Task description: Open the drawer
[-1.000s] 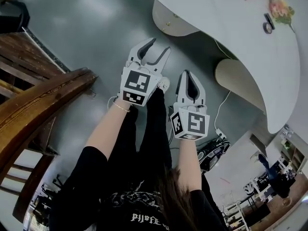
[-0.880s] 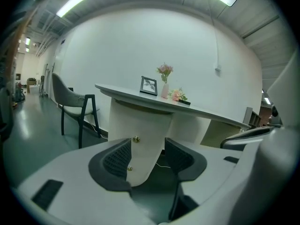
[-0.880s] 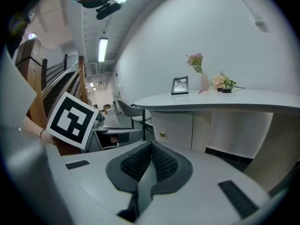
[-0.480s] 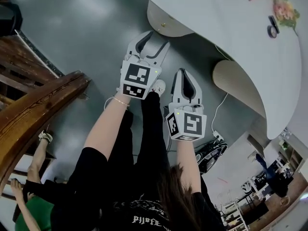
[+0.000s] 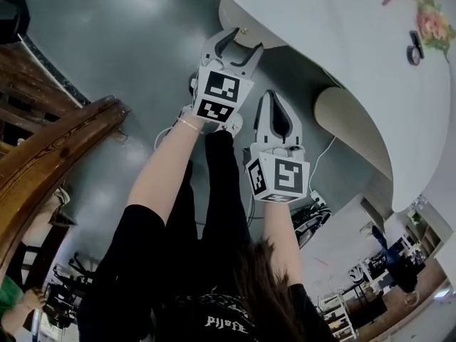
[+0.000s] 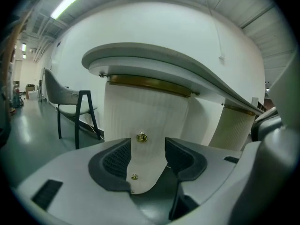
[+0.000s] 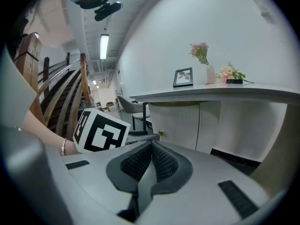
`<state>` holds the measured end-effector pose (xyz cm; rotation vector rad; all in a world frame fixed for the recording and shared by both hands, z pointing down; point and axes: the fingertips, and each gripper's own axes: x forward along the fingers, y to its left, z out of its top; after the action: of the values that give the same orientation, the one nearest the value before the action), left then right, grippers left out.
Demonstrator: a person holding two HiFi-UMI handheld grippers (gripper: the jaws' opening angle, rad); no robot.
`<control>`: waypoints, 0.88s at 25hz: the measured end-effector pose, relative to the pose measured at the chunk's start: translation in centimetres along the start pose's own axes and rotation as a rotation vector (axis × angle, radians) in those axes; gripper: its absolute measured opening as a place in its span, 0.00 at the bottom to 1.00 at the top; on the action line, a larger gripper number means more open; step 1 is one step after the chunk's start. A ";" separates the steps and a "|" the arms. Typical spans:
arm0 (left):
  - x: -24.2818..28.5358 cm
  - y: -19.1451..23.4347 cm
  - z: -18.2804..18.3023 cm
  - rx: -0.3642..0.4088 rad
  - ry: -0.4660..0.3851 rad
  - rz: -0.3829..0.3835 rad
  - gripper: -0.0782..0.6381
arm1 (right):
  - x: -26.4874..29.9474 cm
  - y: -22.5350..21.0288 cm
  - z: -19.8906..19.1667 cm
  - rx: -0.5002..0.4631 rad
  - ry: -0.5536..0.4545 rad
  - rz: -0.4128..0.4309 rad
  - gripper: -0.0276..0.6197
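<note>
My left tool (image 5: 246,40) had moved closer to the closed drawer (image 6: 145,114) under the table (image 5: 342,41). Its jaws had just opened wide and empty, short of the drawer's brass knob (image 6: 141,137). My right tool (image 5: 276,100) trailed behind, closed on nothing.

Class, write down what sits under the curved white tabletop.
A rounded, ribbed pedestal with two brass knobs stands under the tabletop, a second pedestal beyond. The knobbed front is closed, hiding its inside.
</note>
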<state>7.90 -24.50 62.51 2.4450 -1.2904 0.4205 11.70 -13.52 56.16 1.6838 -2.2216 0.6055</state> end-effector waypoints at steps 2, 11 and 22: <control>1.2 0.0 -0.4 -0.004 -0.003 0.001 0.42 | 0.3 -0.2 -0.2 -0.016 0.011 0.007 0.08; 4.3 0.7 -1.3 0.044 0.021 -0.004 0.42 | 0.4 -0.4 -0.9 -0.095 0.056 0.024 0.08; 6.3 1.4 -1.1 0.051 0.023 0.000 0.42 | 0.2 0.1 -1.7 -0.101 0.072 0.049 0.08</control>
<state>10.06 -29.33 66.32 2.4746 -1.2859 0.4856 11.47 -12.83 57.76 1.5380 -2.2097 0.5472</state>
